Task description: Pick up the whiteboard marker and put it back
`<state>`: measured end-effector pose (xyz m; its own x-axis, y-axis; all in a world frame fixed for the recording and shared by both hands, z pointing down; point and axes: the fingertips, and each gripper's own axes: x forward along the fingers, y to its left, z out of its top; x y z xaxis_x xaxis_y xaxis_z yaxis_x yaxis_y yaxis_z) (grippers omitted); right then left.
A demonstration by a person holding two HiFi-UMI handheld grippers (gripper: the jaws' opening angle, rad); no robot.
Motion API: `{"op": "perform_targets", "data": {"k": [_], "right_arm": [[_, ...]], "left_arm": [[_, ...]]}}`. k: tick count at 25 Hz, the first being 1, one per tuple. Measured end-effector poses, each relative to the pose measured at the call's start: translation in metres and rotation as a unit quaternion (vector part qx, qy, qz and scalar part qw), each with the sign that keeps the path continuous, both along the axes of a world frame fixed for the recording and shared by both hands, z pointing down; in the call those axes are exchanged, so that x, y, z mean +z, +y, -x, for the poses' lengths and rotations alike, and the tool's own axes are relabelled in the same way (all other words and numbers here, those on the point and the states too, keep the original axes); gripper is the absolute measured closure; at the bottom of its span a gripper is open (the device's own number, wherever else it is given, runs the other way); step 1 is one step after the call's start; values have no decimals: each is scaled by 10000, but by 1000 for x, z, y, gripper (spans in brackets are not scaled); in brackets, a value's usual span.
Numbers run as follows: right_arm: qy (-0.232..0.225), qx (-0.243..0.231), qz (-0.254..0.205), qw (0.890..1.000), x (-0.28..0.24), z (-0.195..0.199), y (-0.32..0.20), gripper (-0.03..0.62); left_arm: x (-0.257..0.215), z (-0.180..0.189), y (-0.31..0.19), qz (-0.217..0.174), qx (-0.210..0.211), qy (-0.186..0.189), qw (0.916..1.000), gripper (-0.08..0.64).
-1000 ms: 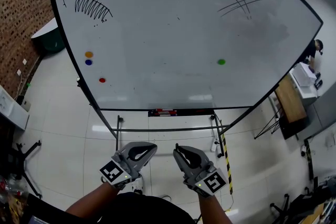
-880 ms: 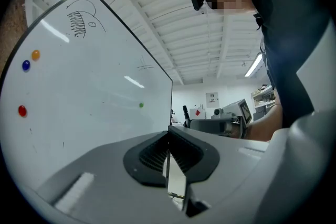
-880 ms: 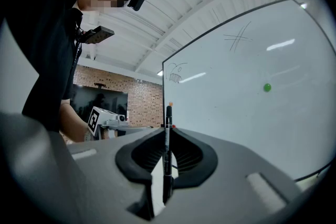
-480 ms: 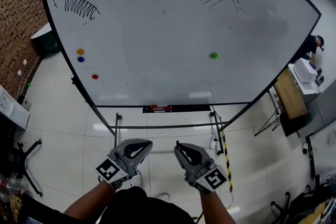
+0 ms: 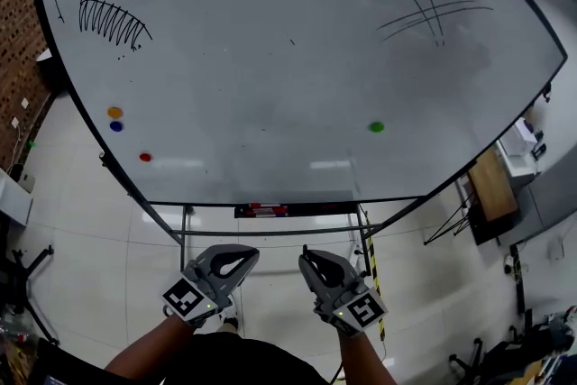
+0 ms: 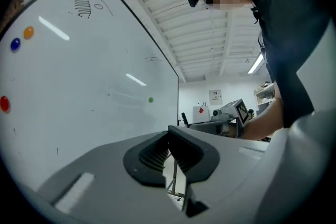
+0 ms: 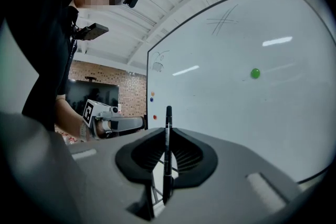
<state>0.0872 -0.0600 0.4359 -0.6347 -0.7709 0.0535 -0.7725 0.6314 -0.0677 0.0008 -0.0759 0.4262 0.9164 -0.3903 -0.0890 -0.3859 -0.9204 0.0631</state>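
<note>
Fingers of my right gripper [image 7: 168, 136] pinch a slim black whiteboard marker [image 7: 168, 117] pointing twelve o'clock; my left gripper [image 6: 169, 132] has fingers closed, empty.

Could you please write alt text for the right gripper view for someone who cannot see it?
The right gripper is shut on a thin black marker, which stands upright between its jaws. Beyond it, to the right, is a whiteboard with a green magnet and a few crossed pen lines.

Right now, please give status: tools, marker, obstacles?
Left tool shut, empty. Right tool shut on black marker, upright. Nothing seen between tools and board tray.
</note>
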Motion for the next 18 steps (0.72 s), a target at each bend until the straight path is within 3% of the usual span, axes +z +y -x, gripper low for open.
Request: {"op": "perform_targets", "data": {"k": [7,11,13,16,18], "right_arm": [[349,319,241,9986,26,-5,-76,555],[748,343,500,9954,59,-24,-107,555],[1180,193,578,9911,85,-37,-122,555],[2277,-290,789,9701,138,-54,-146,555],[3084,-716,1008,9432,177,-64,-161,555]], "left_arm": [[6,-1,-63,-48,424,5,9991,558],[11,-7,-81,65,468,25,9989,558],[15,-11,-86,120,428,-25,9990,558],[21,-19,-93,171,268,-94,9995,558],[26,-24,-97,200,109,-171,9996,558]]}}
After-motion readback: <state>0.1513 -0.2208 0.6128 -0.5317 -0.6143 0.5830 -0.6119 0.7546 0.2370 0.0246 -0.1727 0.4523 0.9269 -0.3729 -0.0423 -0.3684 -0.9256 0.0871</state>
